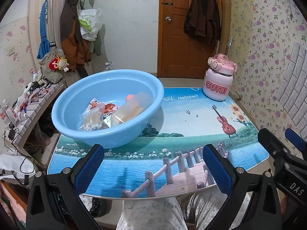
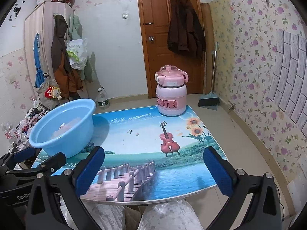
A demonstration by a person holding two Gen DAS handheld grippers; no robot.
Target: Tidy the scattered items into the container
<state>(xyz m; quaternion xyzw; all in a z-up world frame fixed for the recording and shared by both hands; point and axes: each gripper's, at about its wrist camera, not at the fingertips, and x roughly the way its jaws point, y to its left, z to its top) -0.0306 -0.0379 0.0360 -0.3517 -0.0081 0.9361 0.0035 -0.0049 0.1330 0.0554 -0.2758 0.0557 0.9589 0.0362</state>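
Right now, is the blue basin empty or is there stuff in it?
Not empty. The blue basin holds a clear plastic bottle lying on its side and some snack packets.

The left black two-finger tongs with blue ribbed pads point(image 1: 153, 164) are held level and spread wide, nothing between the pads. The right black two-finger tongs with matching blue pads point(image 2: 153, 165) are equally wide apart and hold nothing. Both sit side by side at similar height, above the person's knees in pale patterned trousers point(image 2: 168, 214).
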